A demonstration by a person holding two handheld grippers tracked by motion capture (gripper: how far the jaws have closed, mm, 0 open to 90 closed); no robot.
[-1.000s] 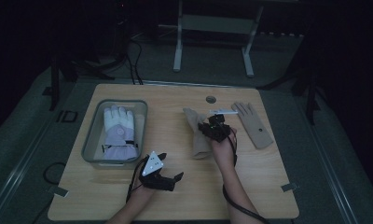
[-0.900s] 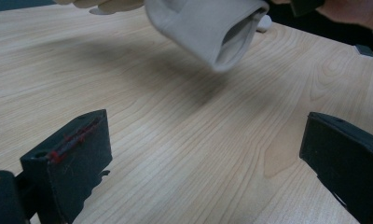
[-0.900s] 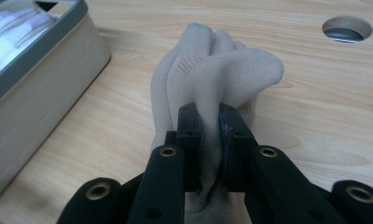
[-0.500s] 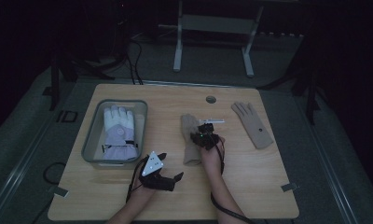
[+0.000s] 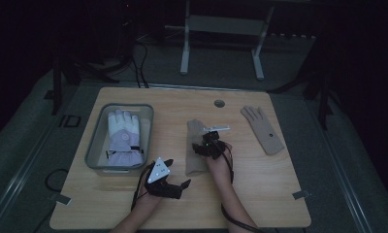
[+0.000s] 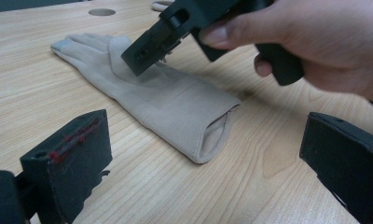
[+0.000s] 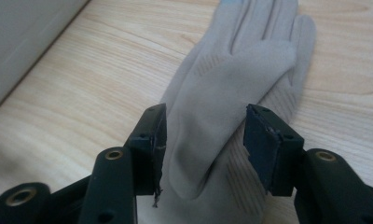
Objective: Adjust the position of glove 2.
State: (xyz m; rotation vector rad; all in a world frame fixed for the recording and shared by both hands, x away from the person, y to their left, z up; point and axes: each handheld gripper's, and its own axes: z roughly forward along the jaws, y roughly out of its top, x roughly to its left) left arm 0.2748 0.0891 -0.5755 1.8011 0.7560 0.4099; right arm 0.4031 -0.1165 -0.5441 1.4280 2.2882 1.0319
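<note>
Beige glove: laid flat mid-surface, cuff toward person. Right tool: jaws just opened, apart, thumb flap between, apparently not pressed. Left tool: jaws wide apart, nothing held, near cuff.

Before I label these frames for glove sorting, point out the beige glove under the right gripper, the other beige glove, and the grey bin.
beige glove (image 7: 231, 70), right gripper view, on its palm.
other beige glove (image 5: 263, 129), high view, on its palm.
grey bin (image 5: 96, 141), high view, on its left wall.
</note>
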